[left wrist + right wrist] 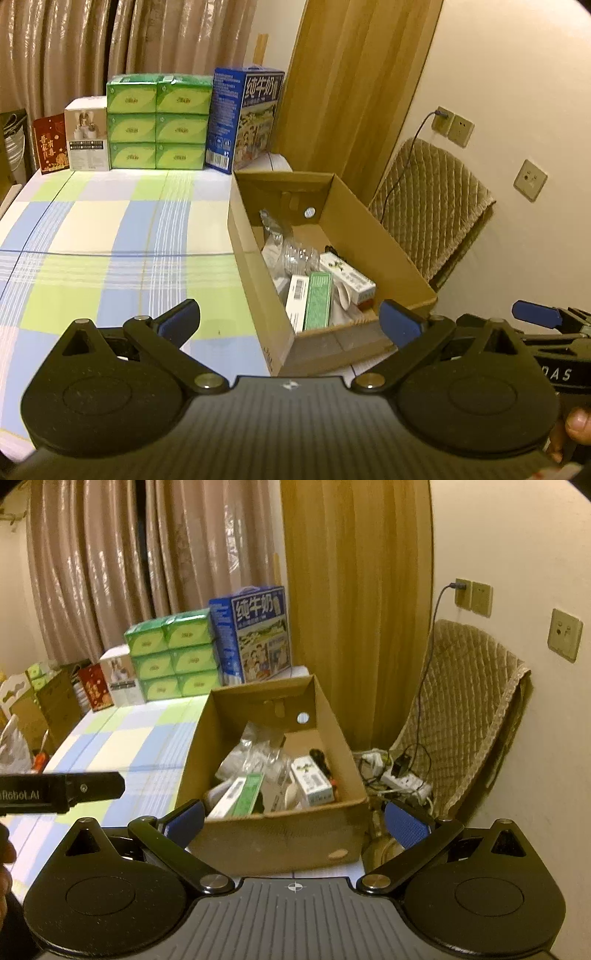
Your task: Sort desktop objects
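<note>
An open cardboard box (255,295) (280,834) sits at the right edge of a table with a checked cloth (96,258) (122,746). Inside lie a green carton (317,301) (249,794), a white carton (345,273) (312,779), a clear plastic bottle (295,258) and clear bags (251,749). My left gripper (290,321) is open, held above the box's near end, empty. My right gripper (295,821) is open too, in front of the box's near wall, with nothing between its fingers.
Green tissue packs (159,122) (173,653), a blue milk carton (243,118) (255,635), a white box (86,136) and a red card (50,144) line the table's far edge. A padded chair (432,206) (461,716) and a power strip (402,781) stand right of the table.
</note>
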`<state>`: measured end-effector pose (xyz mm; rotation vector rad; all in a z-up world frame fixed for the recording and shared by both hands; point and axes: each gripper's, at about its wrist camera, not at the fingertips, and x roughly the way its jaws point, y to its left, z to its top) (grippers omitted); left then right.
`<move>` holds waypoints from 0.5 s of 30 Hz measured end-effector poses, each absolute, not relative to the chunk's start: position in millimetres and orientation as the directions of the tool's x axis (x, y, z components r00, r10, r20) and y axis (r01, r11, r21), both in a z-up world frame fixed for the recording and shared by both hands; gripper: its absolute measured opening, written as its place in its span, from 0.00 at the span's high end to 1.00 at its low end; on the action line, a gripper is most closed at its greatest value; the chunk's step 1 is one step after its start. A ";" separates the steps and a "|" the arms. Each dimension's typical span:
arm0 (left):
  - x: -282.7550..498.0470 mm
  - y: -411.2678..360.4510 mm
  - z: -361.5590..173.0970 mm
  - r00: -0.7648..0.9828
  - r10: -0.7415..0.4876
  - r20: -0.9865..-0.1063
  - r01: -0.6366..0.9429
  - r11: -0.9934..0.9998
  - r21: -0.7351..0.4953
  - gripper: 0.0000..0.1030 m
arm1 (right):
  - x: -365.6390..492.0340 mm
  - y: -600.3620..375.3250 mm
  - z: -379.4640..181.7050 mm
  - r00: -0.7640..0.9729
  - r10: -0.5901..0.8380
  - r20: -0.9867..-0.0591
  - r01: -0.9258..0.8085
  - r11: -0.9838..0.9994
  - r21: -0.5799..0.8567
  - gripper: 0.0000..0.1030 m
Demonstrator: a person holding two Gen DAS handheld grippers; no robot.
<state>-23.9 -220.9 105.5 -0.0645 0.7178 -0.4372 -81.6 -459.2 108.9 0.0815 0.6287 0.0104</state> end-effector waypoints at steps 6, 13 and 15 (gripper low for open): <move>-37.8 -216.8 104.9 0.669 -0.398 -0.628 0.358 0.913 -0.196 0.01 | -96.0 -451.0 104.5 0.790 0.046 -0.611 -0.006 0.998 0.067 0.02; -46.5 -215.1 101.1 0.672 -0.375 -0.639 0.340 0.922 -0.183 0.01 | -107.2 -449.8 110.1 0.796 0.050 -0.603 -0.007 0.997 0.073 0.02; -48.3 -215.8 101.0 0.671 -0.373 -0.641 0.343 0.922 -0.178 0.01 | -108.9 -450.8 111.2 0.796 0.045 -0.603 -0.001 0.997 0.072 0.02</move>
